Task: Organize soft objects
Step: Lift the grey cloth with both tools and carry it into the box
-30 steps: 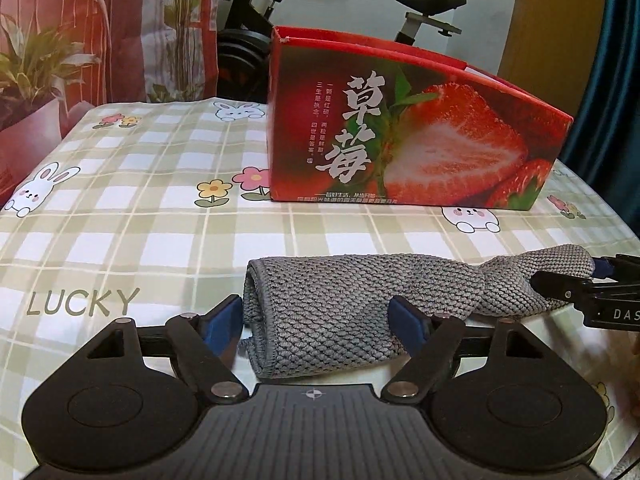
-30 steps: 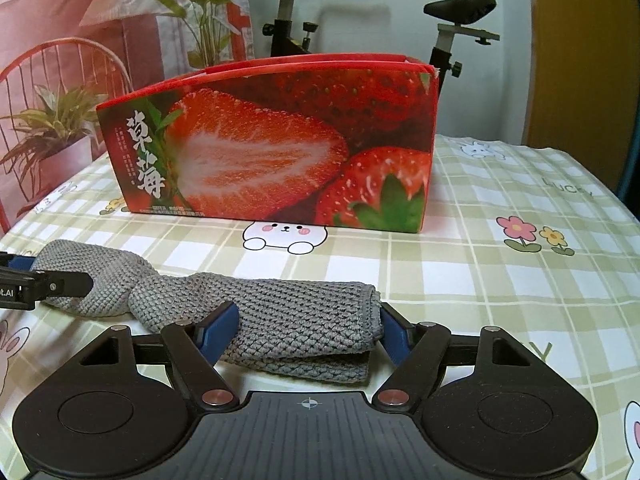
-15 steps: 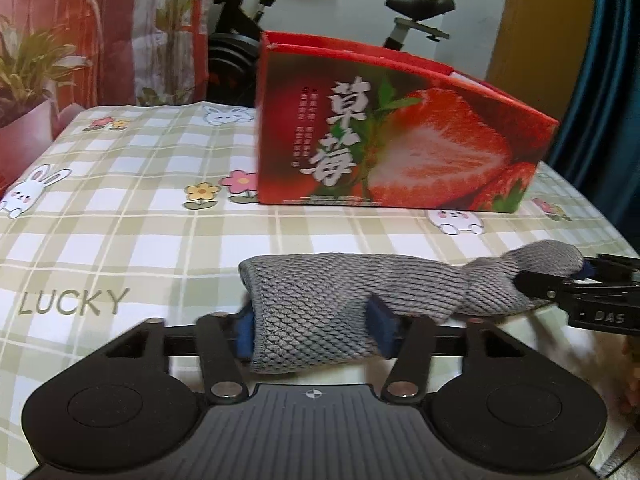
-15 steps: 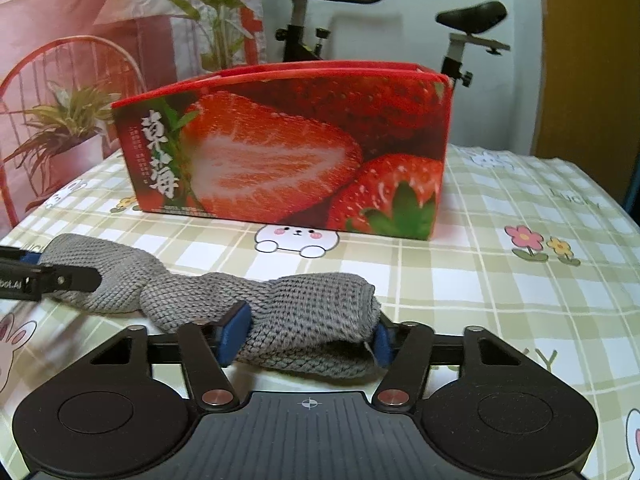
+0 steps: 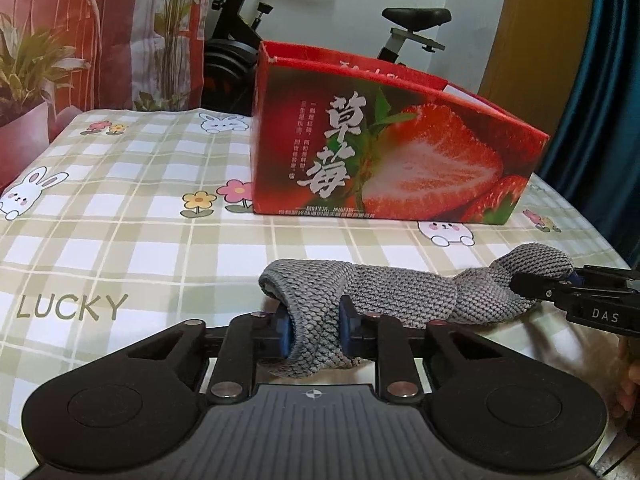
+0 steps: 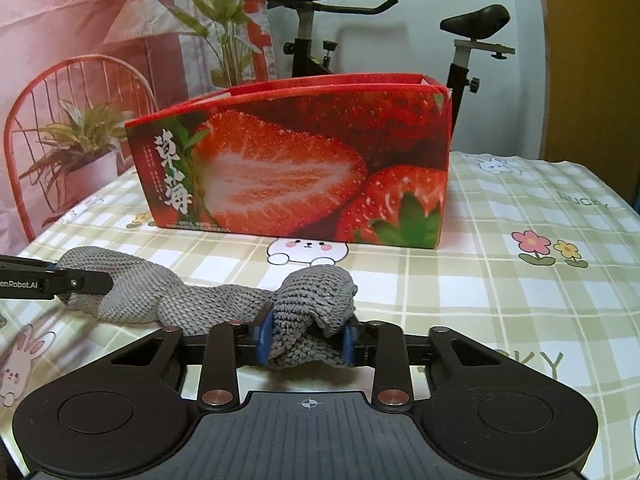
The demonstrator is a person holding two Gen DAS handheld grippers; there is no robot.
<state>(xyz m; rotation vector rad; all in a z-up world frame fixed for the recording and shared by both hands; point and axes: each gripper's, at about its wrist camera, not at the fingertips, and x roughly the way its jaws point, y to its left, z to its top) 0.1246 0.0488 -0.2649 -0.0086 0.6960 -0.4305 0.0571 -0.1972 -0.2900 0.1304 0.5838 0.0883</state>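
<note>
A room in a home: an exercise bike [image 6: 360,36], potted plant [image 6: 76,148], red wire chair [image 6: 60,80] and bunny-print checked tablecloth [image 5: 120,184] covering a table.

One grey knitted cloth [image 5: 404,300] lies on the checked tablecloth [image 5: 120,216], with two grippers on it, the left gripper [image 5: 314,330] and the right gripper [image 6: 307,338] (each closing on one end). Behind stand one strawberry box [image 5: 392,160], one exercise bike [image 6: 320,52] and one red wire chair [image 6: 60,92].
</note>
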